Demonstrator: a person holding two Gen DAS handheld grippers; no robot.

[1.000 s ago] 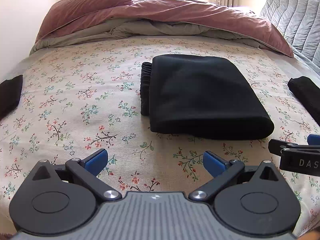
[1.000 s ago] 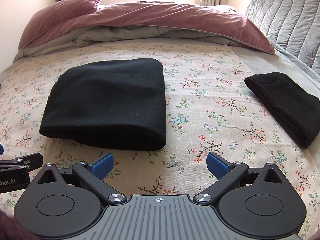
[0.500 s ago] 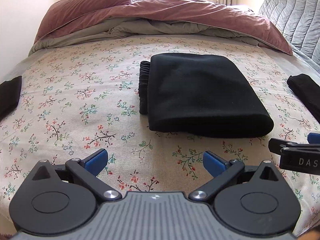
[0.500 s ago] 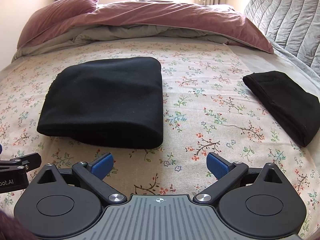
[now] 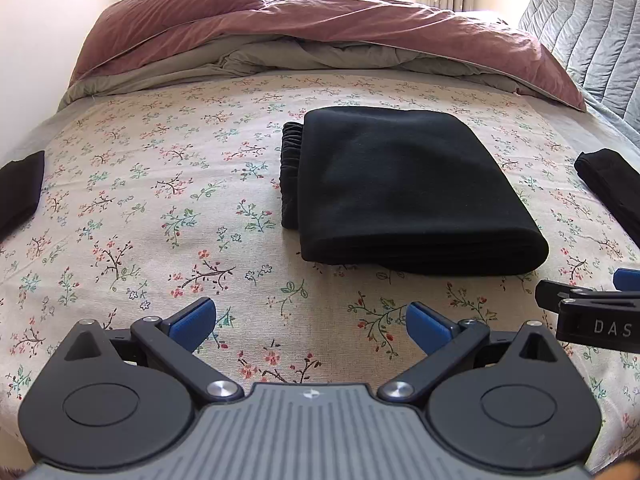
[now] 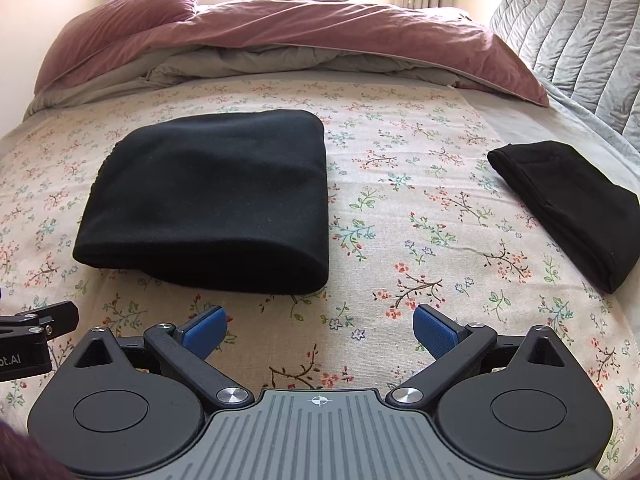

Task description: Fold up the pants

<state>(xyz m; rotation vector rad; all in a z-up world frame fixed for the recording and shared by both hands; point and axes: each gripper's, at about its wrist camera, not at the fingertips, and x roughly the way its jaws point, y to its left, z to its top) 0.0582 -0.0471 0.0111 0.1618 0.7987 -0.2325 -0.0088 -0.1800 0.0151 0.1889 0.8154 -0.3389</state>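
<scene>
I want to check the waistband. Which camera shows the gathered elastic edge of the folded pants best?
The left wrist view: the gathered waistband sticks out at the left side of the folded pants. The right wrist view shows only their smooth top.

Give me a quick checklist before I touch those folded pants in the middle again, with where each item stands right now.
1. Left gripper open and empty: ok.
2. Right gripper open and empty: ok.
3. Pants folded into a compact stack: ok.
4. Waistband tucked flush: not ok, it sticks out on the left side.
5. Pants clear of the other black garment on the sheet: ok.
6. Layers underneath even: cannot tell.
</scene>
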